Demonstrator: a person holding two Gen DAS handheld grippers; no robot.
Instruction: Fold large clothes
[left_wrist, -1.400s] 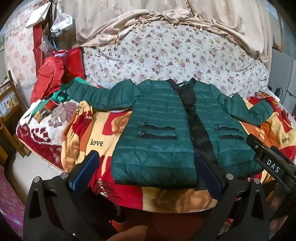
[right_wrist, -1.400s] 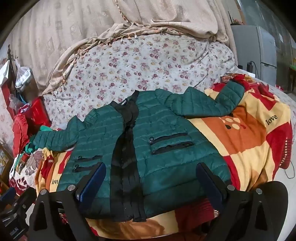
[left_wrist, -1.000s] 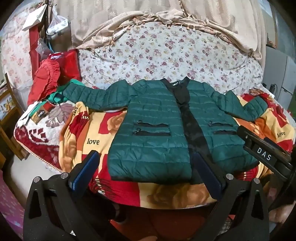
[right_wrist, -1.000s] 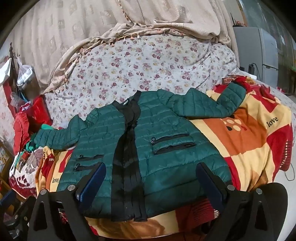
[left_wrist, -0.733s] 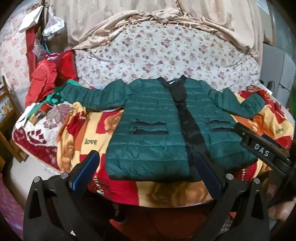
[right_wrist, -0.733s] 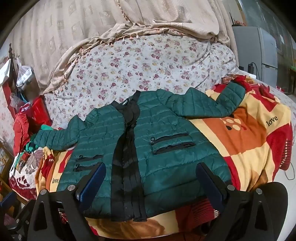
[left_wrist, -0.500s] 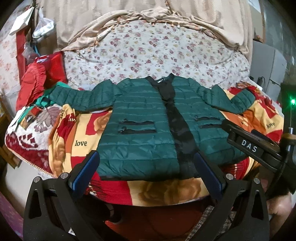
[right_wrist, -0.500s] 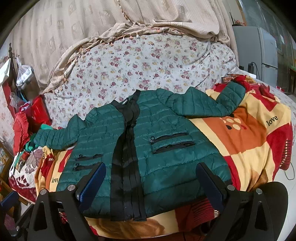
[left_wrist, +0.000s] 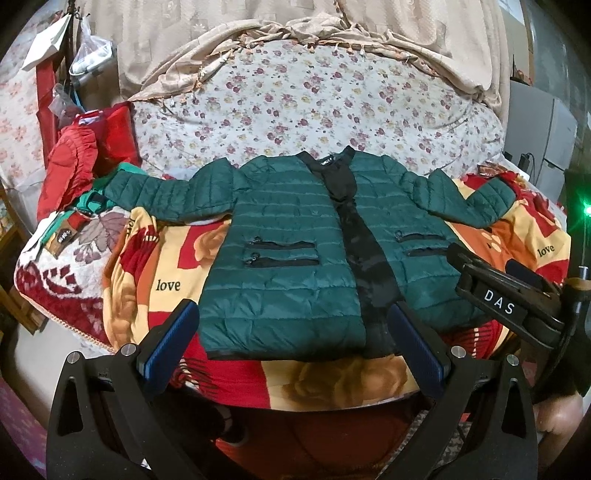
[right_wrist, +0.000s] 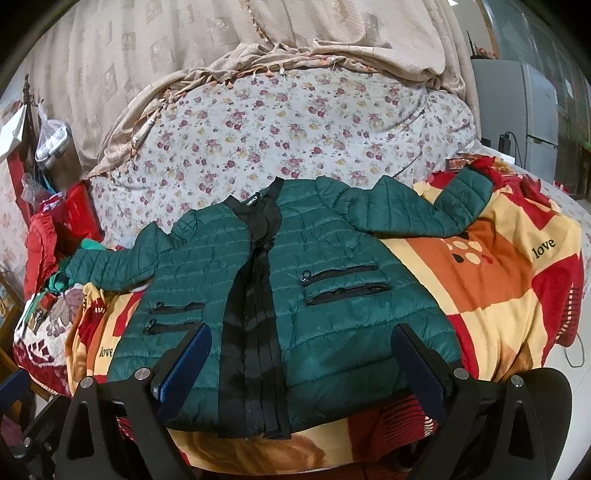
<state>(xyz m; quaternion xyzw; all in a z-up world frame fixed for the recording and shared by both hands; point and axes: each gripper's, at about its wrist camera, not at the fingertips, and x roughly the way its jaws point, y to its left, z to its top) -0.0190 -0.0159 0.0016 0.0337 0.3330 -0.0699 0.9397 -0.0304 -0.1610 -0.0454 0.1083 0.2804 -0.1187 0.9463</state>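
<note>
A dark green quilted jacket (left_wrist: 295, 251) (right_wrist: 303, 295) with a black front placket lies flat and face up on the bed, both sleeves spread out sideways. My left gripper (left_wrist: 291, 343) hovers open just short of the jacket's bottom hem, with nothing between its blue-padded fingers. My right gripper (right_wrist: 299, 362) is also open and empty, held over the hem near the placket. In the left wrist view the right gripper (left_wrist: 506, 306) shows as a black bar marked DAS at the right.
The jacket rests on a red, orange and yellow "love" blanket (left_wrist: 162, 266) (right_wrist: 517, 280) over a floral bedsheet (left_wrist: 303, 110). Red and green clothes (left_wrist: 74, 173) are piled at the left. A white fridge (right_wrist: 517, 107) stands at the right, beige drapes behind.
The left gripper's view has drifted slightly left and back, so the jacket sits more centred and the right gripper shows larger at the right. The jacket has not moved. Both grippers stay open.
</note>
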